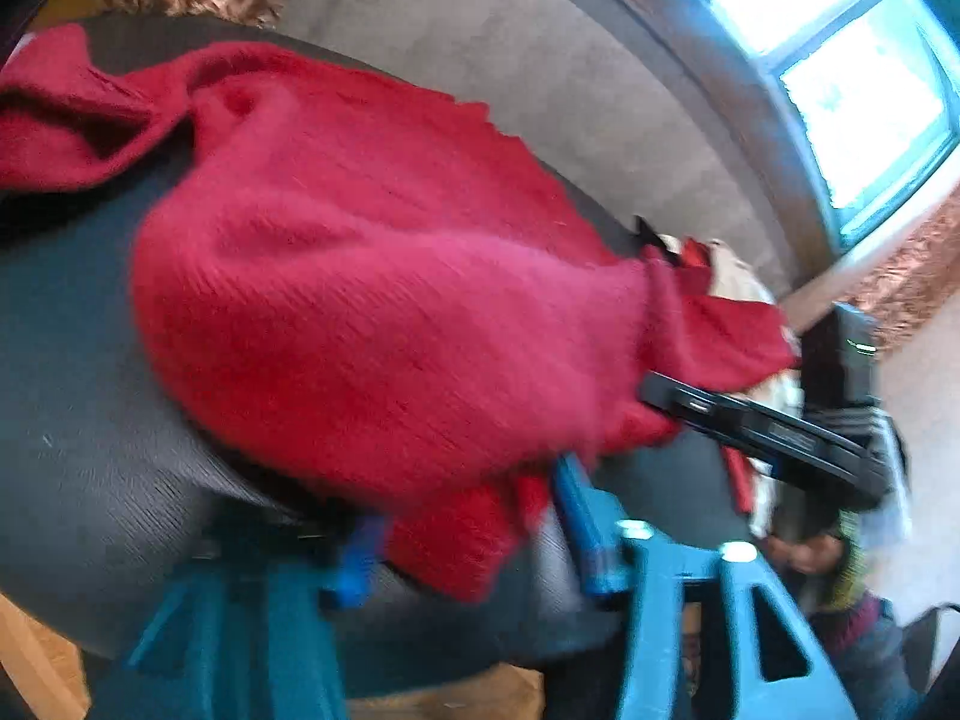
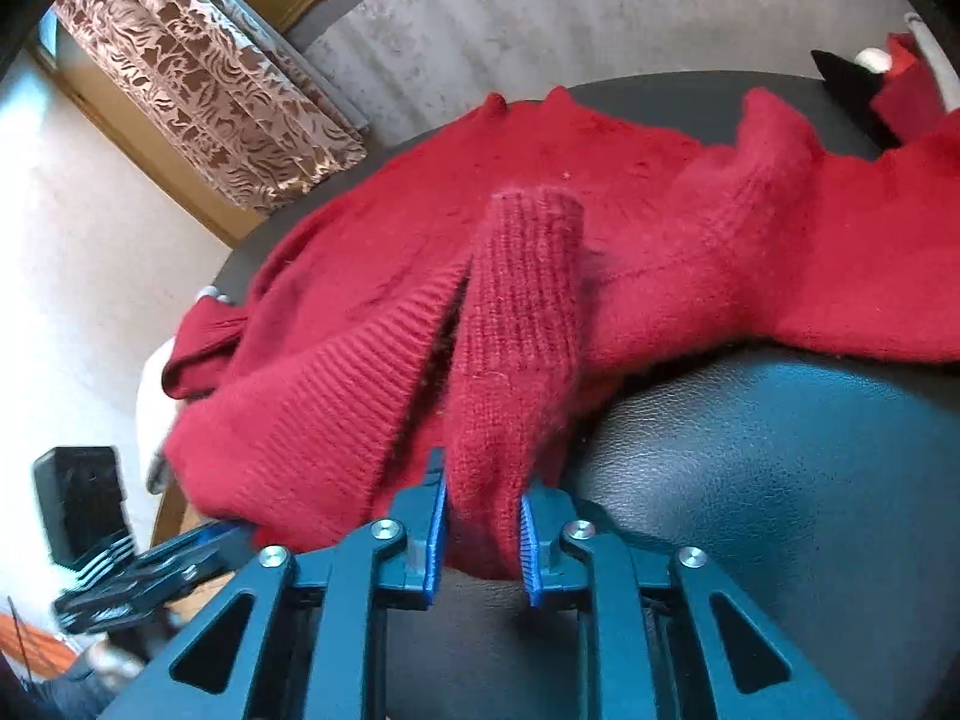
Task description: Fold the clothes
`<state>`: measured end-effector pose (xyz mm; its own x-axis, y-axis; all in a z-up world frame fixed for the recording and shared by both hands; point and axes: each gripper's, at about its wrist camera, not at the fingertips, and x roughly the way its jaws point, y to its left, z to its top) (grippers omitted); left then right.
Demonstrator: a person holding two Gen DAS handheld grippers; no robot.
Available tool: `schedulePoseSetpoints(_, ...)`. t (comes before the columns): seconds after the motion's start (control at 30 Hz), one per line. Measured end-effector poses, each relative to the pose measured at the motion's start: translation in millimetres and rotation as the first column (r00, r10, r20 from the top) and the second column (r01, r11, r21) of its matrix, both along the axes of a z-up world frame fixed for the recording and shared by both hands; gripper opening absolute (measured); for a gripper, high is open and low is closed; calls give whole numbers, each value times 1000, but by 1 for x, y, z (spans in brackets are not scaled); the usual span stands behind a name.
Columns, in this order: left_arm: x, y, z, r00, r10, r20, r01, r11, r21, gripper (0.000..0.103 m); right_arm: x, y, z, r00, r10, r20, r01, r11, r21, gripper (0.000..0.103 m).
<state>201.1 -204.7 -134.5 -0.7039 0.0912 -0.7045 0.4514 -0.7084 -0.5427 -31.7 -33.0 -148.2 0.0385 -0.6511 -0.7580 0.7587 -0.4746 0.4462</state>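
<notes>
Under everything lies the dark leather-textured counter [image 2: 780,450], with a grey wall behind it and a patterned curtain [image 2: 198,78] off to the side. Across the counter you have the red knitted sweater [image 2: 630,192] spread in loose folds, its body resting on the surface and one end bunched and lifted toward you.

In your right wrist view, a ribbed sleeve cuff [image 2: 522,324] of that sweater stands up from the heap and runs straight down into your right claw [image 2: 483,531]. The two blue pads [image 2: 437,531] sit against either side of the knit, so the claw is pinching the sleeve, with the cuff end sticking out beyond the fingertips and the ribbed hem of the sweater just to the left of it.

In your left wrist view the picture is motion-blurred. The sweater [image 1: 360,300] balloons up in front of your left claw [image 1: 468,534], and a red corner hangs down between the two blue fingers [image 1: 579,516]. The fingers stand close on that corner and appear to pinch it, though the blur hides the exact contact. The other claw's black body [image 1: 780,432] reaches in from the right, against the same bunched edge.
</notes>
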Motion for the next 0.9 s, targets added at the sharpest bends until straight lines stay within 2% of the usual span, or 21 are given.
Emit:
schedulePoseSetpoints(0.03, -2, -6, 1, 1000, 9, 15, -9, 1000, 1, 0, 4, -2, 5, 1000, 12, -22, -12, 1000, 5, 16)
schedulePoseSetpoints(0.1, 4, -30, 8, 998, 52, -26, -50, 997, 61, 0, 12, -4, 19, 998, 35, -60, -35, 999, -1, 13)
schedulePoseSetpoints(0.2, 30, -61, 49, 985, 110, -135, -108, 994, 23, 0, 18, 2, 51, 994, 44, -98, -51, 996, -67, 12)
schedulePoseSetpoints(0.3, 69, -86, 102, 952, 142, -270, -161, 986, -50, 0, 23, 16, 82, 991, 47, -128, -65, 988, -142, 11)
schedulePoseSetpoints(0.37, 94, -97, 124, 935, 133, -329, -159, 986, -53, 0, 26, 27, 101, 988, 48, -147, -75, 980, -183, 10)
schedulePoseSetpoints(0.4, 100, -99, 126, 936, 131, -327, -155, 987, -50, 3, 27, 33, 105, 987, 47, -155, -76, 979, -187, 9)
schedulePoseSetpoints(0.43, 106, -99, 123, 940, 135, -315, -161, 985, -59, 13, 27, 38, 106, 985, 42, -166, -72, 981, -181, 9)
schedulePoseSetpoints(0.5, 110, -87, 106, 959, 116, -257, -147, 984, -104, 24, 25, 48, 103, 985, 21, -173, -50, 985, -163, 9)
schedulePoseSetpoints(0.53, 107, -79, 91, 972, 98, -212, -121, 988, -99, 26, 22, 51, 99, 985, 9, -170, -36, 987, -154, 9)
schedulePoseSetpoints(0.6, 99, -63, 49, 992, 67, -105, -69, 997, -17, 30, 17, 53, 90, 985, -22, -172, 0, 992, -129, 9)
schedulePoseSetpoints(0.67, 91, -51, 16, 999, 42, -27, -40, 997, 60, 39, 9, 53, 76, 982, -54, -182, 39, 996, -85, 9)
schedulePoseSetpoints(0.73, 81, -39, 2, 1000, 18, 13, -19, 998, 60, 47, 5, 56, 64, 988, -65, -140, 54, 995, -81, 12)
schedulePoseSetpoints(0.77, 73, -32, 0, 1000, 9, 15, -9, 1000, 30, 47, 4, 58, 58, 991, -69, -116, 59, 995, -81, 12)
schedulePoseSetpoints(0.8, 66, -28, 2, 1000, 1, 7, -1, 1000, -9, 54, 4, 60, 51, 993, -71, -93, 64, 995, -80, 12)
schedulePoseSetpoints(0.83, 59, -23, 5, 1000, -6, -1, 6, 999, -47, 62, 6, 62, 46, 995, -72, -73, 66, 995, -77, 18)
schedulePoseSetpoints(0.87, 53, -19, 7, 1000, -11, -7, 10, 996, -84, 65, 8, 64, 40, 996, -72, -53, 68, 995, -73, 23)
schedulePoseSetpoints(0.9, 47, -18, 9, 1000, -5, -9, 4, 994, -112, 65, 10, 67, 34, 997, -74, -31, 72, 995, -73, 37)
